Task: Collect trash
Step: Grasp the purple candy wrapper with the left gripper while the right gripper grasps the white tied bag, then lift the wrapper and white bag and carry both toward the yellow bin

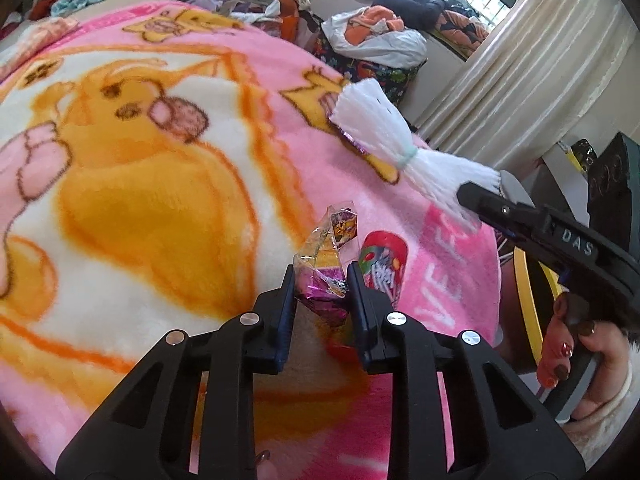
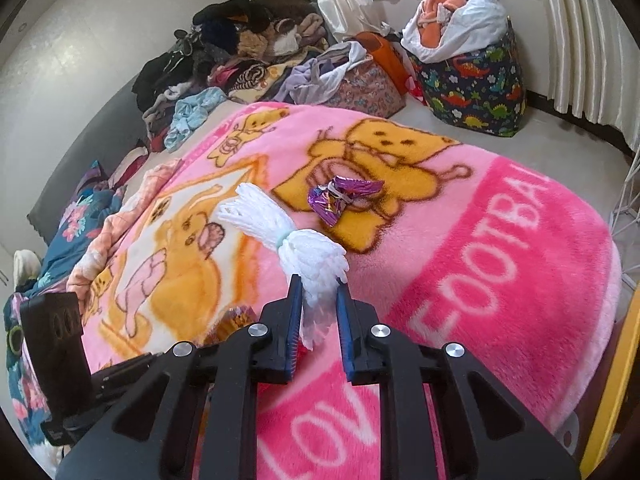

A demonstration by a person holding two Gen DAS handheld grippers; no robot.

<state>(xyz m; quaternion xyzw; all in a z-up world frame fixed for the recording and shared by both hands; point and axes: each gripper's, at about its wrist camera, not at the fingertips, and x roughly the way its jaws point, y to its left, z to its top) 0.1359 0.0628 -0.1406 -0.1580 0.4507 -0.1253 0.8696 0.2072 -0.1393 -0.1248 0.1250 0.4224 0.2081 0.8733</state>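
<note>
My left gripper [image 1: 321,276] is shut on a crumpled purple and gold foil wrapper [image 1: 324,268], just above the pink cartoon blanket [image 1: 160,184]. A red and green wrapper [image 1: 383,264] lies on the blanket right beside it. My right gripper [image 2: 319,288] is shut on a white foam net sleeve [image 2: 296,236] tied with a green band; it also shows in the left wrist view [image 1: 384,140], held above the blanket. Another purple foil wrapper [image 2: 340,198] lies on the blanket beyond the sleeve.
Piles of clothes [image 2: 240,56] lie at the bed's far end. A dinosaur-print bag [image 2: 476,84] with a white sack of clothes stands by the curtains [image 2: 580,40]. A yellow-rimmed round object [image 1: 528,300] is at the bed's edge.
</note>
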